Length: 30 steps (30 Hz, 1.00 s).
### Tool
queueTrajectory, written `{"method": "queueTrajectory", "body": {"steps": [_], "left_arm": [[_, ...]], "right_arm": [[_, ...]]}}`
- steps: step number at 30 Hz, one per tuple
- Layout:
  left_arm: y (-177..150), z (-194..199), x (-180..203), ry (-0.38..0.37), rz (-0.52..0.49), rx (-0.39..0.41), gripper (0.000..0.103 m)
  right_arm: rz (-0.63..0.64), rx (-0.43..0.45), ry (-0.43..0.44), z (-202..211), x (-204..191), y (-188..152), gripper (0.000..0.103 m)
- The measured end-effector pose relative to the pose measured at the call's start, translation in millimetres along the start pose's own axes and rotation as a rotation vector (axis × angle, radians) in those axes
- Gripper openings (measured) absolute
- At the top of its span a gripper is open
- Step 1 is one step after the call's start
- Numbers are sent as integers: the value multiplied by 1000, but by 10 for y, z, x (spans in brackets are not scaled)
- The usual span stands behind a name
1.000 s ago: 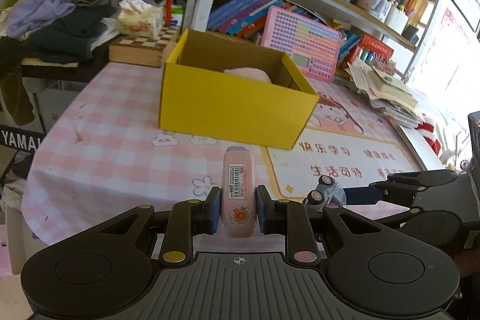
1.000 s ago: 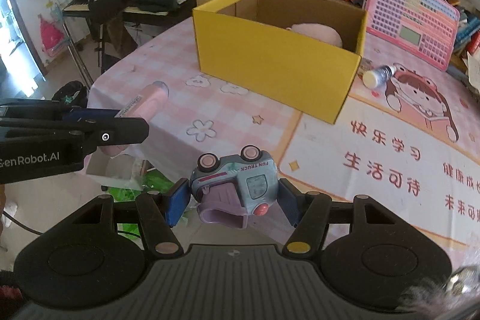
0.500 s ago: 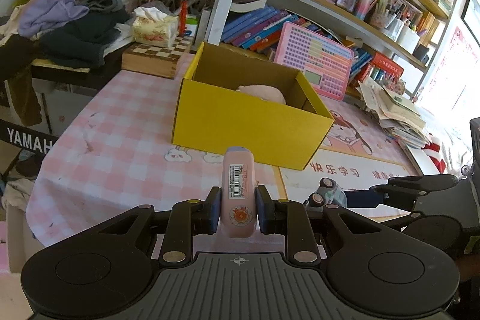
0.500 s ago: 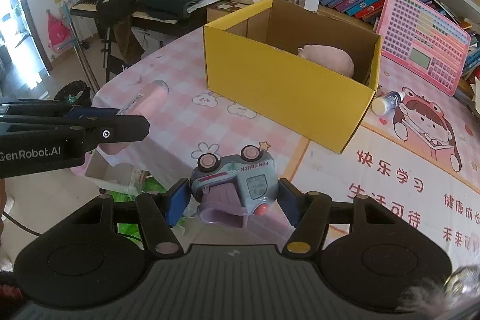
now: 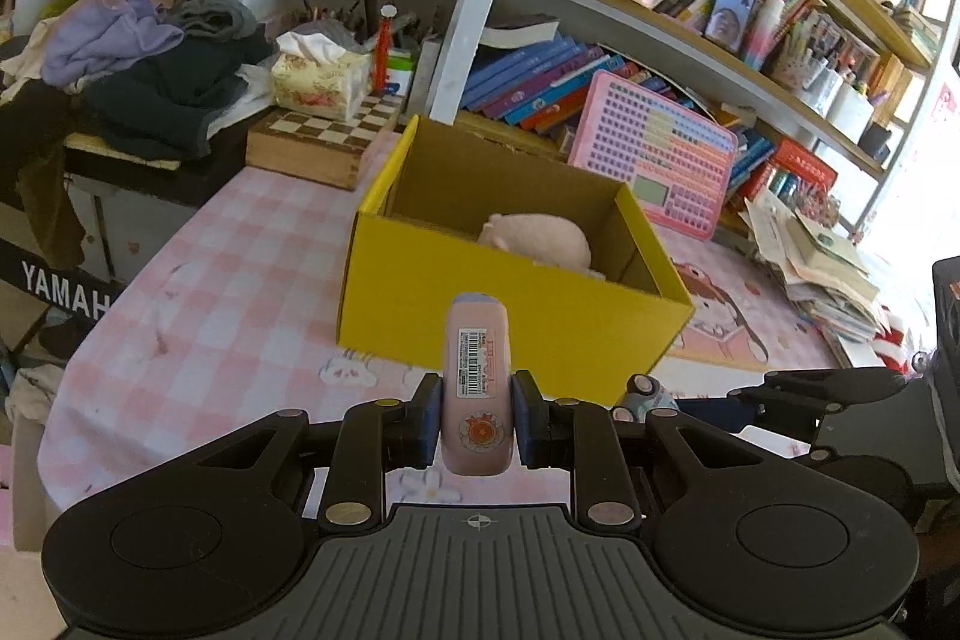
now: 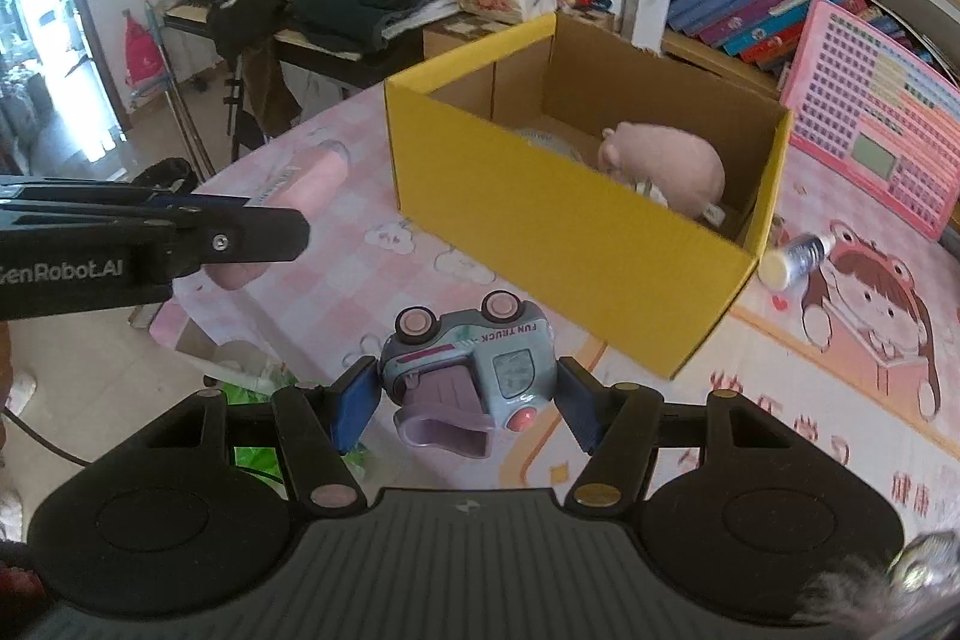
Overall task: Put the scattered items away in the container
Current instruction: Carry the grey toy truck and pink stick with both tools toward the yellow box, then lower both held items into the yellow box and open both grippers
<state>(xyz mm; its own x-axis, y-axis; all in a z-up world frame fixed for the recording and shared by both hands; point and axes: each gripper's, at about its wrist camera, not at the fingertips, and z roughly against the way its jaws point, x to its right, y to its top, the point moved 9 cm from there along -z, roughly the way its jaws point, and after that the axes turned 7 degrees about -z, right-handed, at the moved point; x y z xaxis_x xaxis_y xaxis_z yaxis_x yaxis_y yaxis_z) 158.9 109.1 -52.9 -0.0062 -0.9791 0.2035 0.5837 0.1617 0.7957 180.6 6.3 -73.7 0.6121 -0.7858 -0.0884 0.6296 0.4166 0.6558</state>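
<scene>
The left gripper (image 5: 474,421) clamps a pink tube (image 5: 477,388); the right gripper (image 6: 468,397) clamps a toy truck (image 6: 474,358), both before the yellow box (image 6: 558,226). Only the right view shows 1 small bottle (image 6: 795,259) beside the box.

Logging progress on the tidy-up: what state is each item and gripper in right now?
Left gripper: shut on pink bottle, short of the box.
Right gripper: shut on toy truck.
Yellow box: open-topped.
Pink plush: inside the box.
Small bottle: lying on the table beside the box.
</scene>
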Motion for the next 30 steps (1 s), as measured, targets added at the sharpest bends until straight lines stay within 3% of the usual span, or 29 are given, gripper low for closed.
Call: {"method": "queueTrajectory", "body": {"steps": [8, 15, 19, 30], "left_arm": [[350, -220, 23, 37, 17, 30, 23], [800, -455, 93, 63, -21, 76, 23], [1015, -672, 142, 82, -66, 78, 23], [1071, -1363, 84, 113, -82, -35, 23]], "right_arm": [[28, 46, 60, -58, 248, 320, 61], [10, 190, 121, 123, 483, 835, 61], [32, 237, 96, 74, 665, 1137, 61], [124, 164, 26, -539, 1150, 1432, 61]]}}
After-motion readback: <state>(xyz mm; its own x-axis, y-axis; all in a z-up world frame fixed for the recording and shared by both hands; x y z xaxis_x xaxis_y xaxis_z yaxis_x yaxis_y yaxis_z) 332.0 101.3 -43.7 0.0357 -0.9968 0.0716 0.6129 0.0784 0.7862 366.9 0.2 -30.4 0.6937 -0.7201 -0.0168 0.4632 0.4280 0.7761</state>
